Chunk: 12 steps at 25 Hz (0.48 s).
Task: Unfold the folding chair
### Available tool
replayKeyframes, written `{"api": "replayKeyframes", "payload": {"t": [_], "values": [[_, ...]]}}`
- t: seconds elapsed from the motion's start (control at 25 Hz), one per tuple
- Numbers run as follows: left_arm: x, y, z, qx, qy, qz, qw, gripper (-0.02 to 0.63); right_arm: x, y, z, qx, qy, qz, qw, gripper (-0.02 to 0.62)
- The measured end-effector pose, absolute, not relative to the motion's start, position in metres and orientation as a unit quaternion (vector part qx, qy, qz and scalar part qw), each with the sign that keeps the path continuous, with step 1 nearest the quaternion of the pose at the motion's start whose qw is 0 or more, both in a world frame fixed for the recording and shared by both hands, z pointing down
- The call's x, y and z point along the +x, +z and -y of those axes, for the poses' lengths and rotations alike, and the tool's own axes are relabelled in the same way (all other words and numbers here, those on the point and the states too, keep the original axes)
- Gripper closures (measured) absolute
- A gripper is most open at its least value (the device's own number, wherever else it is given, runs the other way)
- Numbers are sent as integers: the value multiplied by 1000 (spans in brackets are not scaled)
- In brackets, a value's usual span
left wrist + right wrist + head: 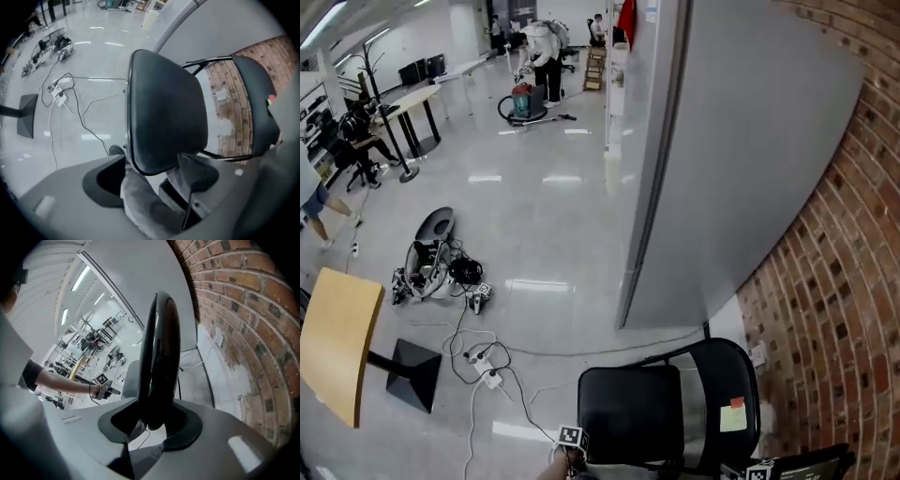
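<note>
By the red brick wall (834, 281), right claw (150, 420) clamping the black folding chair (633, 412)'s backrest (159, 357), my left claw (157, 166), open around its seat (166, 108), should press down.

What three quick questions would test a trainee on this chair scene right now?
1. True or false: the right hand-held gripper is closed on the backrest.
2. The wall nearest the backrest is: A brick, B glass, C wood?
3. What sits between the open jaws of the left hand-held gripper?
Key: 1 true; 2 A; 3 the near edge of the seat.
</note>
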<state>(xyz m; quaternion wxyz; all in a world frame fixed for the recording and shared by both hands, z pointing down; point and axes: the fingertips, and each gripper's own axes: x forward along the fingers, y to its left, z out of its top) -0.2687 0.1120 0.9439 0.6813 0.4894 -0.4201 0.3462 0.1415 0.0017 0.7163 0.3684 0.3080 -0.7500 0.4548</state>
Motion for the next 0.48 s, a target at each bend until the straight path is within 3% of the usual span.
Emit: {"api": "replayKeyframes", "payload": {"t": [0.48], "values": [[-270, 995, -85, 472, 289, 436, 709, 261, 141, 729, -11, 309, 438, 761, 365, 466]]}}
